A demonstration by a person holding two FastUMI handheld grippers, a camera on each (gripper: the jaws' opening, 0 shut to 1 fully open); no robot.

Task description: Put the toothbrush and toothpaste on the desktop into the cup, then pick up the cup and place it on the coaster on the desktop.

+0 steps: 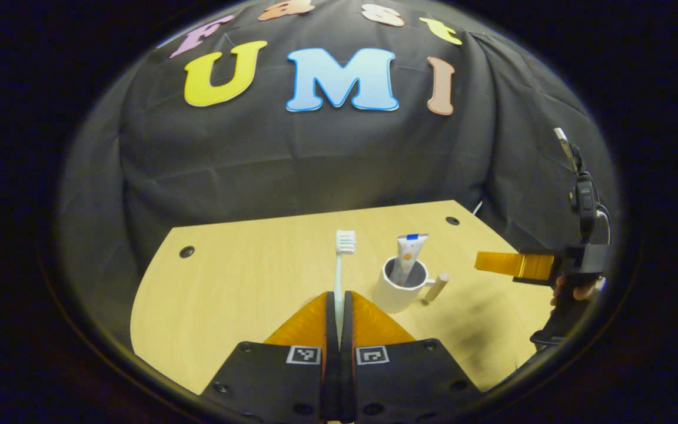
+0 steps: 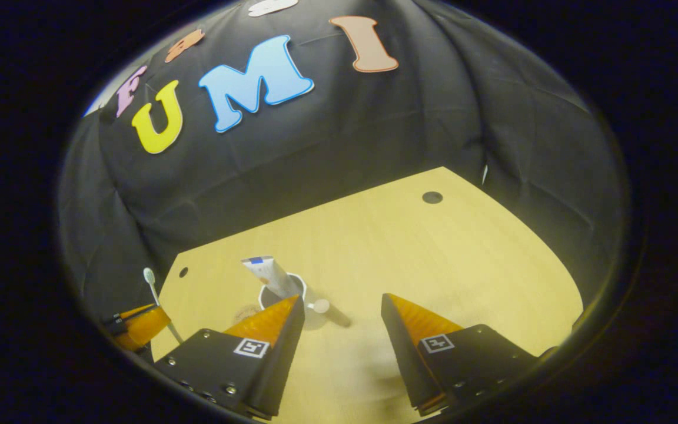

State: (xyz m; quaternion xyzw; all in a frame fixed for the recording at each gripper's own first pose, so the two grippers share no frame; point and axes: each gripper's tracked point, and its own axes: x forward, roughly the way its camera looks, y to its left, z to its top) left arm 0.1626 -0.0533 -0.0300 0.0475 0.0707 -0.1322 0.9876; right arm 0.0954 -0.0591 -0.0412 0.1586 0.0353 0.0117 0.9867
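Left tool clenched on the toothbrush, upright at frame centre. Right of it the cup holds the toothpaste, amid bare table. Right tool released, jaws apart above open table toward the right edge.

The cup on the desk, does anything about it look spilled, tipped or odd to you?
Nothing stands out. The cup stands upright on the desk, with the toothpaste leaning inside it, no spill visible. The toothbrush is upright, clamped in the left gripper. The right gripper is open.
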